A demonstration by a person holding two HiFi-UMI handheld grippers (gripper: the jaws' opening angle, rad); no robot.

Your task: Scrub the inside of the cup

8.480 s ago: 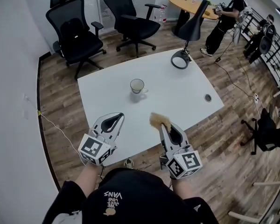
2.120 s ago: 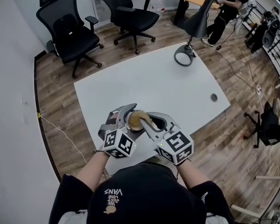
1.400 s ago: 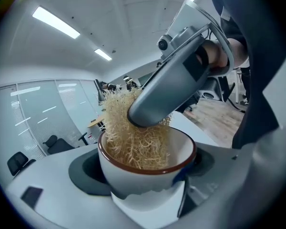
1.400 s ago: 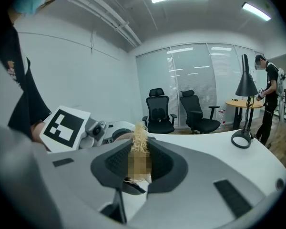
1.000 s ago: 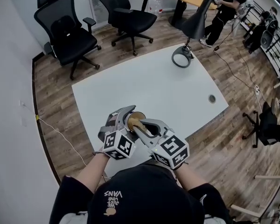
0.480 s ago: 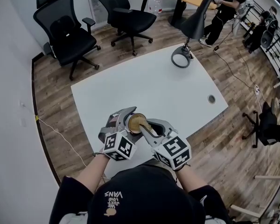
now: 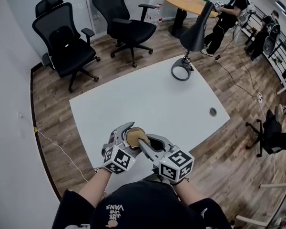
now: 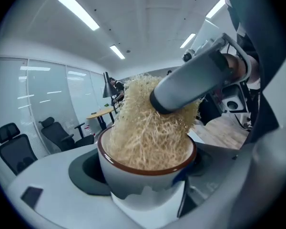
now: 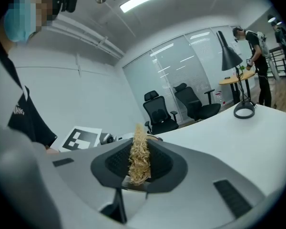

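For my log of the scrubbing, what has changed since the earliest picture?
The left gripper took hold of the white brown-rimmed ceramic cup, which moved from mid-table to the near edge. The right gripper pushed its tan fibre scrubber into the cup. The black desk lamp on the white table stayed.

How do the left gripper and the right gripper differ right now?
The left gripper clamps the white cup by its sides; the right gripper pinches a straw-coloured fibrous scrubber. The left gripper sits beside the cup; the right gripper angles in over its rim, with the scrubber filling the inside. Both are shut on something.
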